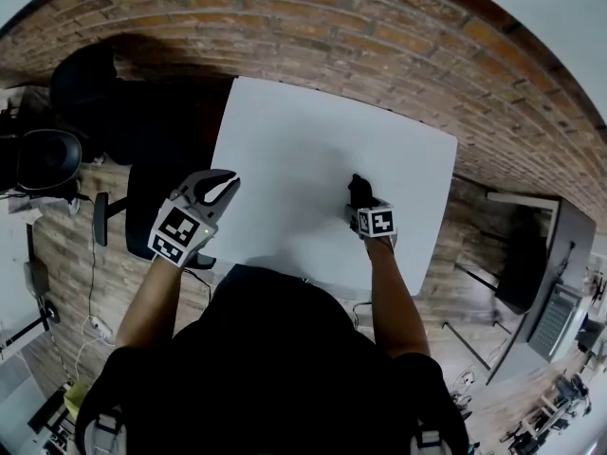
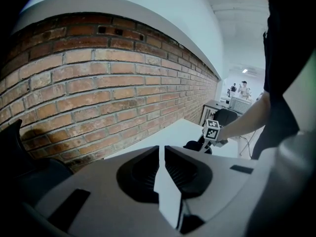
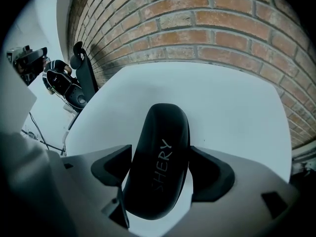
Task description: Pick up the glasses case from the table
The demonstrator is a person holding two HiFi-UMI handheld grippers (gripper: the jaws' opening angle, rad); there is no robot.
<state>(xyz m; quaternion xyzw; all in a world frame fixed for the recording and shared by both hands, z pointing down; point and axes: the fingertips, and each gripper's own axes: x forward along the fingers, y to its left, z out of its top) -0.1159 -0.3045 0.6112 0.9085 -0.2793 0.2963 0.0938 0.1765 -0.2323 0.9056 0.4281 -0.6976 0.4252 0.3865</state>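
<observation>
A black oval glasses case [image 3: 158,167] with pale lettering lies flat on the white table [image 3: 232,107]. My right gripper [image 3: 160,154] points steeply down over it, jaws wide, one on each side of the case, which rests on the tabletop. I cannot make out any pressing of the pads. In the head view the case [image 1: 358,190] is a dark shape just beyond the right gripper [image 1: 360,202], near the table's right half. My left gripper [image 1: 226,178] hovers off the table's left edge with fingertips together and nothing in it; its own view shows the jaws [image 2: 161,149] closed.
A brick wall [image 1: 313,17] runs behind the table [image 1: 303,140]. A black office chair [image 1: 43,159] and a dark seat [image 1: 142,197] stand to the left. A dark desk [image 1: 531,254] is at the right. Cables lie on the wooden floor [image 1: 90,282].
</observation>
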